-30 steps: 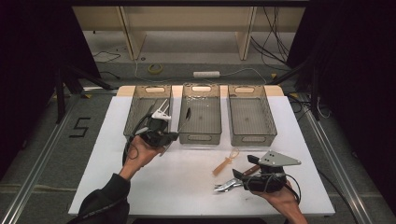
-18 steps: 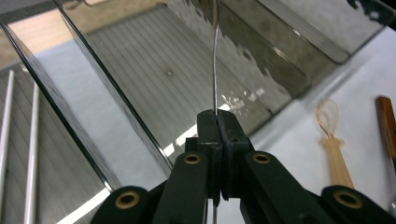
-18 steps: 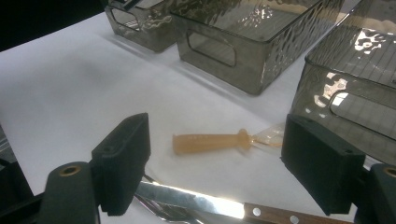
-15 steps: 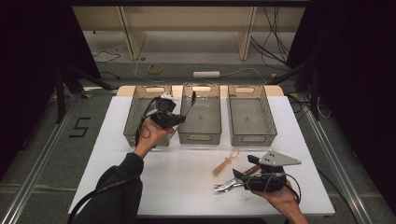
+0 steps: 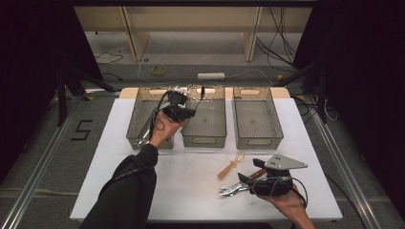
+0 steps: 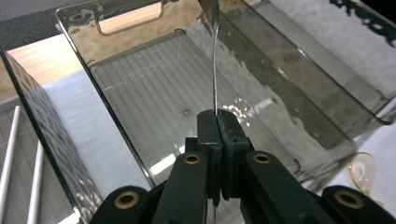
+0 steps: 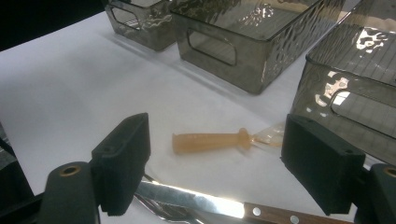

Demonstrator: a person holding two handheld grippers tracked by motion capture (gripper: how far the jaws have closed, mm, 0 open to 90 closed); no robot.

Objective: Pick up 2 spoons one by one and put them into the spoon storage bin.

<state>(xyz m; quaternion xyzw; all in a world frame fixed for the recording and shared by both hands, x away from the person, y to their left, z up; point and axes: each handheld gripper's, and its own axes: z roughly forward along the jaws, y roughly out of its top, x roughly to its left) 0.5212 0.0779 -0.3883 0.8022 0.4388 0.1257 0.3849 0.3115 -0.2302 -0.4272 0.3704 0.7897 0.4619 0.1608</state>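
left tongs (image 5: 193, 106) moved over middle bin (image 5: 205, 119); gripping knife (image 6: 215, 70); right tongs (image 5: 246, 181) unmoved

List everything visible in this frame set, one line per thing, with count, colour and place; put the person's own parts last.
Bins: three, smoky grey see-through plastic, in a row at the far side of the table.
Table: one, white top.
Thin metal utensil: one, silvery, clamped in the left gripper above the middle bin; its kind I cannot tell.
Plastic utensil: one, translucent amber, lying on the table in front of the right gripper.
Knife: one, steel blade with brown wooden handle, on the table under the right gripper, with more metal cutlery beside it.
White sticks: two, in the left bin.
Left gripper: one, black, jaws shut on the thin metal utensil.
Right gripper: one, black, jaws wide open, low over the table.
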